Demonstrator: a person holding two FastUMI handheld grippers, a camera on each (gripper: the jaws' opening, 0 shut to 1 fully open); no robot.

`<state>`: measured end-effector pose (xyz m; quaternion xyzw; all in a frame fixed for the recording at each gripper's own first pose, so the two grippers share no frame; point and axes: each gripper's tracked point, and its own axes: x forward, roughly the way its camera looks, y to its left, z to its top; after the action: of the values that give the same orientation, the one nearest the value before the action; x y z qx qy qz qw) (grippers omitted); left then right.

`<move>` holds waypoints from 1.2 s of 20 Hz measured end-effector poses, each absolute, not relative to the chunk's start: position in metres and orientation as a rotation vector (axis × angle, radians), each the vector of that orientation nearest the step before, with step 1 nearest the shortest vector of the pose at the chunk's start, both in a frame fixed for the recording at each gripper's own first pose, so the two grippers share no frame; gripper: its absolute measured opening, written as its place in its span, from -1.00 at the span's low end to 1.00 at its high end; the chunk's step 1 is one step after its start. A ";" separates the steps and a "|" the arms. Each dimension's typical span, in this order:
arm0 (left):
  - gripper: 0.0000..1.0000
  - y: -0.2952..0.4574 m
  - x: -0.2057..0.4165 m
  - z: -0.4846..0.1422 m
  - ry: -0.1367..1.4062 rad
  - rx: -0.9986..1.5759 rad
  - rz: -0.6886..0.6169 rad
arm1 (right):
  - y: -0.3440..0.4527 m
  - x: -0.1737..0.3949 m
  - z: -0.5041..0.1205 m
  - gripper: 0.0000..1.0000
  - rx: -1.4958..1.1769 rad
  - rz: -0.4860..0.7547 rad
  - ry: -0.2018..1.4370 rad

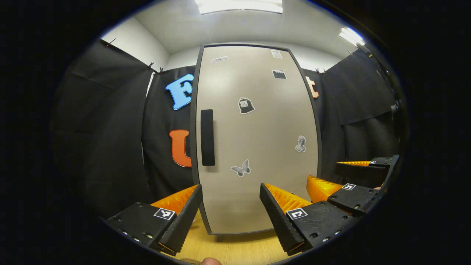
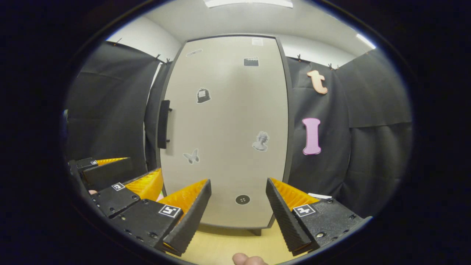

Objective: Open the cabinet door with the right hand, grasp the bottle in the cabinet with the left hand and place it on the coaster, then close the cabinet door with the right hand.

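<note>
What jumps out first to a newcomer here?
The tall pale cabinet door, shut, stands dead ahead on the wooden table, dotted with stickers, its dark vertical handle on the left edge. Low in front, the left gripper and right gripper both hang open, holding nothing.

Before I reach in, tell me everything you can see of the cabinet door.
The cabinet door is shut: a tall, matte beige panel with a dark frame, upright on the wooden tabletop. A black vertical bar handle sits near its left edge. Small grey stickers dot the face, among them a butterfly and a bust. The left gripper and the right gripper are open in front of it, touching nothing.
</note>
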<state>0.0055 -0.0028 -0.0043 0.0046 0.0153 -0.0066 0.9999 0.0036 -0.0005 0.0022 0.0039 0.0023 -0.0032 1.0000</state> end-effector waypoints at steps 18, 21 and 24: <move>0.88 0.008 0.002 0.000 0.010 0.000 -0.011 | 0.007 0.009 0.010 0.92 -0.006 0.017 0.001; 0.89 0.013 -0.002 0.000 0.011 -0.006 -0.004 | 0.005 0.018 0.013 0.93 0.009 0.018 0.004; 0.89 0.023 -0.009 -0.003 0.022 -0.014 0.014 | 0.009 0.030 0.022 0.89 0.018 0.034 -0.005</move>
<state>-0.0089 0.0233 -0.0026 -0.0070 0.0111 0.0072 0.9999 0.0299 0.0088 0.0218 0.0090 -0.0025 0.0171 0.9998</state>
